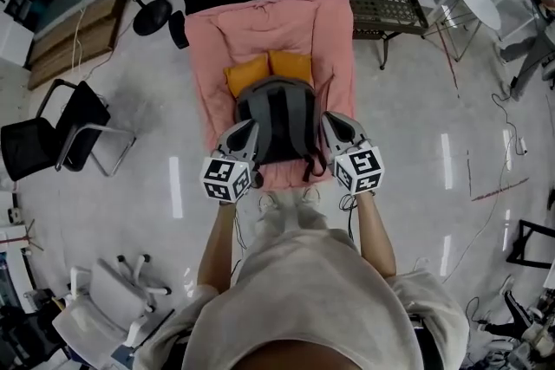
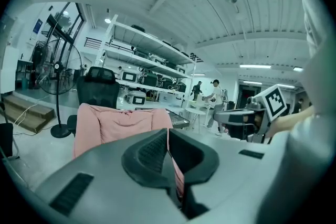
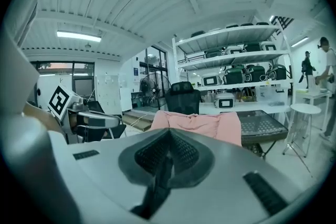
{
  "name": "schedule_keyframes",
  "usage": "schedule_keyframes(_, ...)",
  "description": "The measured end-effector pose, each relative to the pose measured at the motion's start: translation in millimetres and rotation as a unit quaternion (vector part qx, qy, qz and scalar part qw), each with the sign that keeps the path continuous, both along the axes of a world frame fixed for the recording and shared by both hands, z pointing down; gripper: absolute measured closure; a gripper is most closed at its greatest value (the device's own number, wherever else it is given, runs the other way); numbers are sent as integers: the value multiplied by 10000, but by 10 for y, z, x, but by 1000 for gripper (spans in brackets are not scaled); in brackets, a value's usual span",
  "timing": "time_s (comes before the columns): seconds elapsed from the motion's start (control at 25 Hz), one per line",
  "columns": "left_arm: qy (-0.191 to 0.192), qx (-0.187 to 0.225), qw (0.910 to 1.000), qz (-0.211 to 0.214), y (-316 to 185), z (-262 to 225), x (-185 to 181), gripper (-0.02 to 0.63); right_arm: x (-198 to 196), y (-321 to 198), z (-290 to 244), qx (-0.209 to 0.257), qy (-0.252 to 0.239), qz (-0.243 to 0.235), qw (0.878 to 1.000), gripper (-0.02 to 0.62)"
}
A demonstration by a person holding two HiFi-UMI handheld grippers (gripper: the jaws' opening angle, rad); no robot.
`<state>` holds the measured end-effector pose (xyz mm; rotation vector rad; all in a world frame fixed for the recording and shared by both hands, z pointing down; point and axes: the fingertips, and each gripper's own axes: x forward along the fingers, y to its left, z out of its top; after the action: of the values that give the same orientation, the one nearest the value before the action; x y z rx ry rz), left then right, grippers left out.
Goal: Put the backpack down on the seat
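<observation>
While the backpack (image 1: 276,119) lies on the pink seat (image 1: 334,39), both claws hang over it, so the scene reads as a put-down that is all but finished.

Well off to the left stands a black chair (image 1: 52,139), apart from everything that matters. Next comes the left claw (image 2: 168,132). Its own view shows the two pads clenched together at the tip, with only a sliver of pink seat visible through the slot lower down, so it grasps nothing. In the head view it hovers over the backpack's left flank, pointing toward the far side.

In the middle, the backpack lies flat on the near half of the seat, its top toward two orange cushions (image 1: 269,69) just beyond it. Straps (image 1: 310,167) reach the near edge. Placed so, its weight rests on the padding rather than on the rim, and I judge it unlikely to slide off. The cushions take up the middle of the seat, which probably explains why the backpack lies so near.

Right of it, the right claw (image 3: 169,132) mirrors the left, over the right flank. Its pads are clenched too. A dark strip shows in the slot below them, and I cannot tell whether that is a strap or the backpack seen through the gap. Neither gripper view shows fabric pinched at the tips, so I take both claws as free of the load. Far right, a white stool (image 1: 477,0) stands well apart.
</observation>
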<state>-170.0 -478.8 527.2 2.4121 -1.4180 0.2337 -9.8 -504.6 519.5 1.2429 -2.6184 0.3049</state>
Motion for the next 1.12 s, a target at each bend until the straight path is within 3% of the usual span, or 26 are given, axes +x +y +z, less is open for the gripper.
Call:
schedule_keyframes(0.44,-64,323,9994,-64,-114,-366,-46,590,67,-55,-312,280,-45,29,9996,597)
schedule_keyframes(1.12,-58,405,9990,-195,-162,-500,-115,591,1,-96,-382,321,-37,-41,9995,598)
